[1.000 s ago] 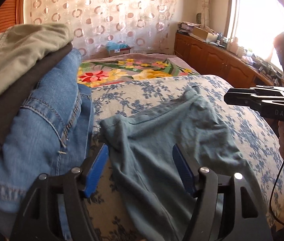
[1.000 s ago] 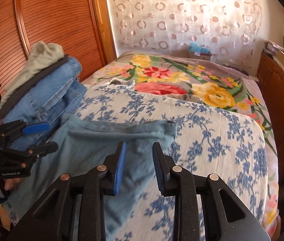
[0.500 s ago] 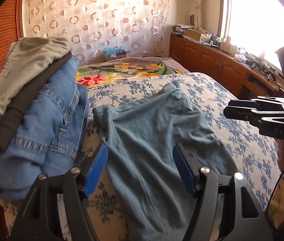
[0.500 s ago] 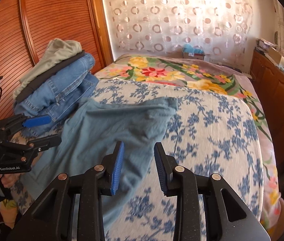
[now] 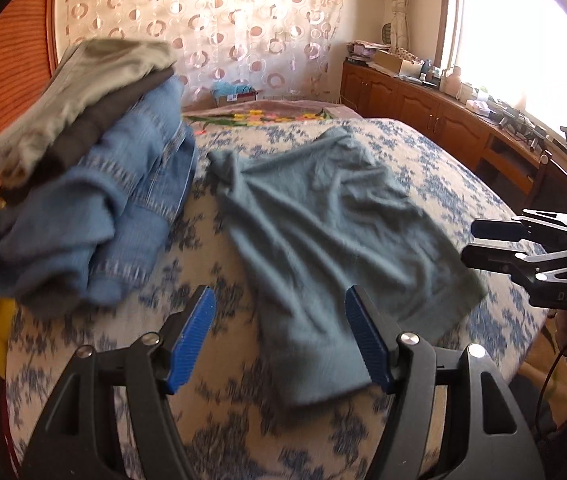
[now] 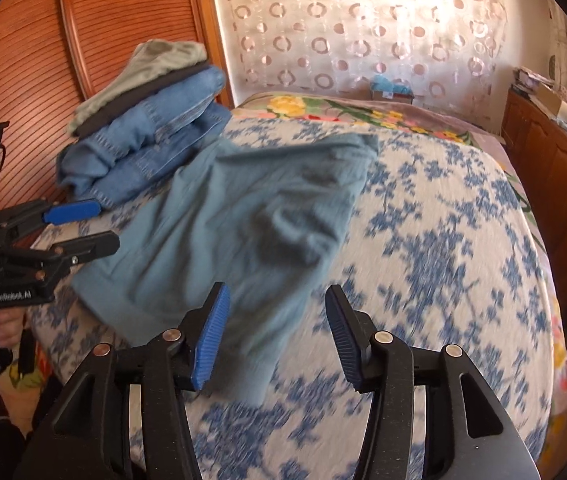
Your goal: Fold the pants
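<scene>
Grey-blue pants (image 5: 323, 240) lie spread and wrinkled on the blue-flowered bed cover (image 5: 451, 184), their near end reaching toward me. My left gripper (image 5: 279, 336) hovers over that near end, open, its blue pads clear of the cloth. In the right wrist view the pants (image 6: 251, 216) run from the near left to the far right. My right gripper (image 6: 277, 332) hangs above their near corner with its jaws opening and no cloth pinched between them. Each gripper shows in the other's view: the right gripper (image 5: 499, 244) at the right edge, the left gripper (image 6: 79, 228) at the left edge.
A stack of folded clothes (image 5: 95, 184), jeans under dark and khaki pieces, sits on the bed's left side by a ribbed wooden panel (image 6: 35, 60). A wooden cabinet (image 5: 443, 120) with clutter runs under the window at right. A flowered blanket (image 6: 363, 112) covers the far bed.
Both grippers have drawn back toward the bed's near edge, so more of the pants and cover shows. The right jaws have spread wider. The left jaws keep the same gap.
</scene>
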Action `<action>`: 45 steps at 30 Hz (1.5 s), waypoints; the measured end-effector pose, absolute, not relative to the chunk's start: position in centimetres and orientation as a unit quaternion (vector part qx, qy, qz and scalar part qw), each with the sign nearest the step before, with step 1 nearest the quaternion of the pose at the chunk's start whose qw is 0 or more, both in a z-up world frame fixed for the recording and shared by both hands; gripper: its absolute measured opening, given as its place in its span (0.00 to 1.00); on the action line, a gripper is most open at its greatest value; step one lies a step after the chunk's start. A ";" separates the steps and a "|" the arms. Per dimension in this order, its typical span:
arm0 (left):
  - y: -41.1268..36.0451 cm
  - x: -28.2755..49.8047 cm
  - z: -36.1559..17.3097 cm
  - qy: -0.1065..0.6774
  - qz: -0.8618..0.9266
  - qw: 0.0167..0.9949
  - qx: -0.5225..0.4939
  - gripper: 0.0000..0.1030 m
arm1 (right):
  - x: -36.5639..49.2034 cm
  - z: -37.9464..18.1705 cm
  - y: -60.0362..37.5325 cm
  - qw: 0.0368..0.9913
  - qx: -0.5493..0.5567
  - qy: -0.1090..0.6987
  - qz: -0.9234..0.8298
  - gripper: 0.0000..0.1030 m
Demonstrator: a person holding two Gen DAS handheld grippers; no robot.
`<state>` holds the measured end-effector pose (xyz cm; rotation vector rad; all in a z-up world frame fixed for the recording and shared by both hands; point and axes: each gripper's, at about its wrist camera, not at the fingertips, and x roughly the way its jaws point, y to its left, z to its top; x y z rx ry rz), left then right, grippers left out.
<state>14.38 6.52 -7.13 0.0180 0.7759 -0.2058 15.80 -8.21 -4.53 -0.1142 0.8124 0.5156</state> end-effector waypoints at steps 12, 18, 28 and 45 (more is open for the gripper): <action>7.8 11.6 -10.0 0.394 -0.102 0.913 -0.021 0.58 | 14.1 -7.3 -8.0 0.876 -0.035 0.409 0.251 0.49; 7.5 11.7 -10.5 0.402 -0.114 0.908 -0.036 0.49 | 13.8 -7.9 -8.1 0.876 -0.026 0.411 0.249 0.50; 6.4 11.5 -10.4 0.399 -0.131 0.907 -0.039 0.30 | 13.3 -7.9 -7.8 0.878 -0.036 0.399 0.261 0.24; 5.3 6.5 -9.4 0.409 -0.171 0.895 -0.053 0.13 | 9.1 -6.7 -9.6 0.866 -0.017 0.406 0.291 0.15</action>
